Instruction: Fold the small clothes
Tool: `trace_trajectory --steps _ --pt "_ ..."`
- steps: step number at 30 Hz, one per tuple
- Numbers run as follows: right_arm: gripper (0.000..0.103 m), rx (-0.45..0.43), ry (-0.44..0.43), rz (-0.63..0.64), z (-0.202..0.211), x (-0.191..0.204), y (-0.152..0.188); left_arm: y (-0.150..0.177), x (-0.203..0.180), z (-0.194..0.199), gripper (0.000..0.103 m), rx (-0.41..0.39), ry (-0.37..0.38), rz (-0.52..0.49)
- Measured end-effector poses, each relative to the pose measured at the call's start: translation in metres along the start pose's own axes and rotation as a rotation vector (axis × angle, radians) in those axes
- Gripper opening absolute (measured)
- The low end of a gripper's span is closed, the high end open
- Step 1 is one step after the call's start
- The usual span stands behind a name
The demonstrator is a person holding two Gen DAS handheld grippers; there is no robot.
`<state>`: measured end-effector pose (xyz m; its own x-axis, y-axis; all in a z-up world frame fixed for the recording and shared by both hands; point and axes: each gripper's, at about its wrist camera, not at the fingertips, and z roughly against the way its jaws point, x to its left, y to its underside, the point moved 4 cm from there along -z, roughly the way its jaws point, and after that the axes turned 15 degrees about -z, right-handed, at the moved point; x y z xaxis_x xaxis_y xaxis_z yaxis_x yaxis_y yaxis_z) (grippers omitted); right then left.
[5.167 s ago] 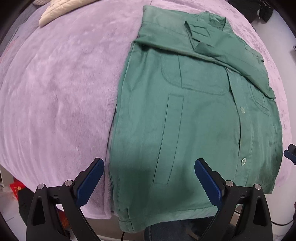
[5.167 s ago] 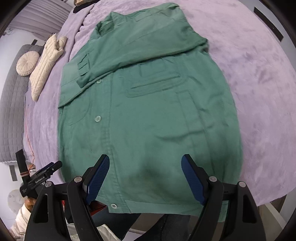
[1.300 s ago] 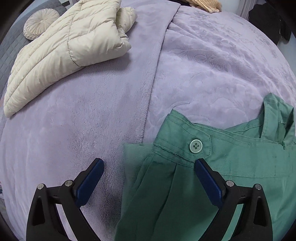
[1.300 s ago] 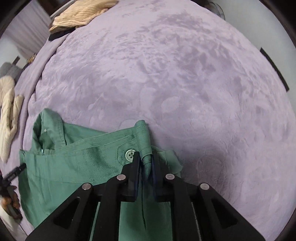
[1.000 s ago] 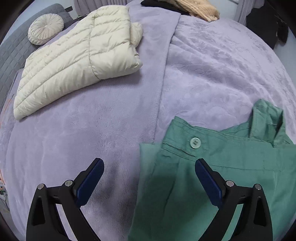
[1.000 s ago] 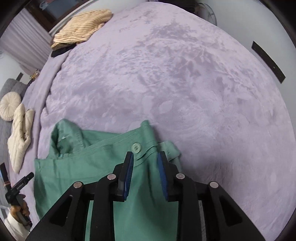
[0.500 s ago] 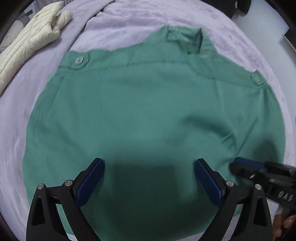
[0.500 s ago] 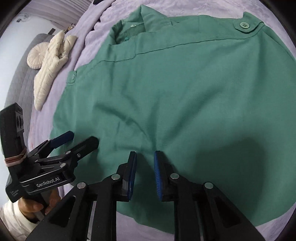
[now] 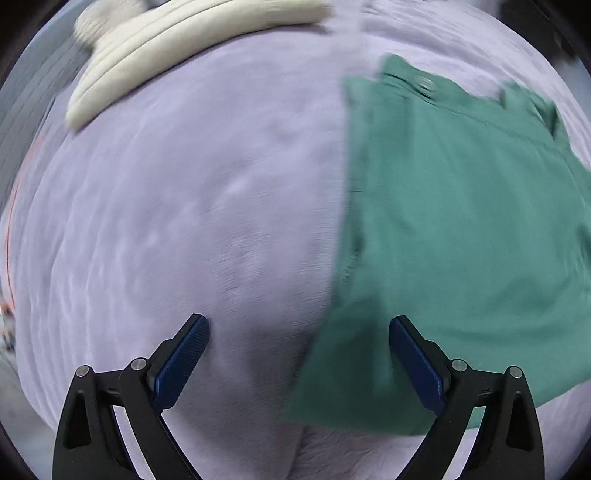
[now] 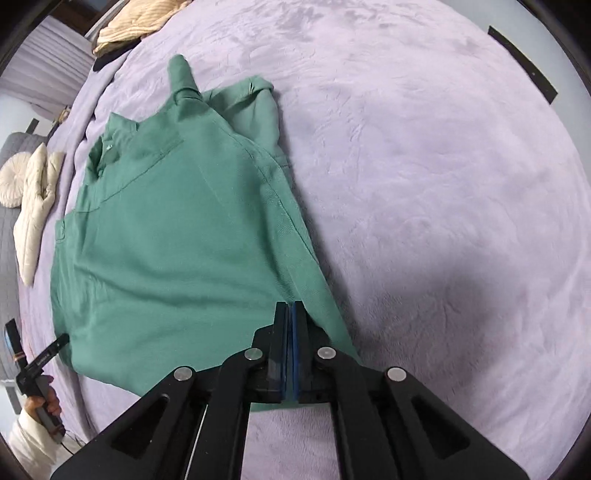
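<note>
A green shirt (image 10: 177, 229) lies folded, back side up, on the lilac blanket (image 10: 424, 166), collar toward the far left. In the left wrist view the shirt (image 9: 461, 229) fills the right half, blurred by motion. My left gripper (image 9: 297, 354) is open and empty, hovering over the blanket at the shirt's left edge. It also shows at the lower left of the right wrist view (image 10: 48, 356). My right gripper (image 10: 290, 321) has its jaws pressed together over the shirt's near right edge; no cloth shows between the pads.
A cream quilted jacket (image 9: 177, 40) lies on the blanket beyond the shirt's left side, with a round cushion (image 10: 14, 177) by it. A beige striped garment (image 10: 136, 26) lies at the far end. A black strip (image 10: 521, 62) marks the floor at right.
The left gripper has swung left off the shirt to its left edge. The right gripper has closed fully and moved to the shirt's right edge; the right sleeve area now lies bunched near the collar.
</note>
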<state>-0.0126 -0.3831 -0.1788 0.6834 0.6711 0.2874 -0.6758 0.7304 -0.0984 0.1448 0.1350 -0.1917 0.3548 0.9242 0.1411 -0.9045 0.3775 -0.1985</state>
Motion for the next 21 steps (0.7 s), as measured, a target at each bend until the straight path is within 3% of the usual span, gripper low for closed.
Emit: trace_trajectory --steps 6,11,14,21 --pt "0.005 0.002 -0.080 0.088 0.015 0.050 0.033 0.010 0.002 0.031 0.099 -0.048 -0.028 0.008" --pt "0.005 0.078 -0.069 0.175 -0.016 0.090 0.070 0.016 -0.018 0.004 0.099 0.026 -0.051 -0.043" --pt "0.005 0.105 -0.048 0.150 -0.030 0.083 0.076 0.025 -0.014 0.004 0.100 0.035 -0.018 -0.015" --pt "0.005 0.087 -0.035 0.105 -0.004 0.078 0.085 0.049 0.012 0.027 0.099 0.050 -0.019 0.023"
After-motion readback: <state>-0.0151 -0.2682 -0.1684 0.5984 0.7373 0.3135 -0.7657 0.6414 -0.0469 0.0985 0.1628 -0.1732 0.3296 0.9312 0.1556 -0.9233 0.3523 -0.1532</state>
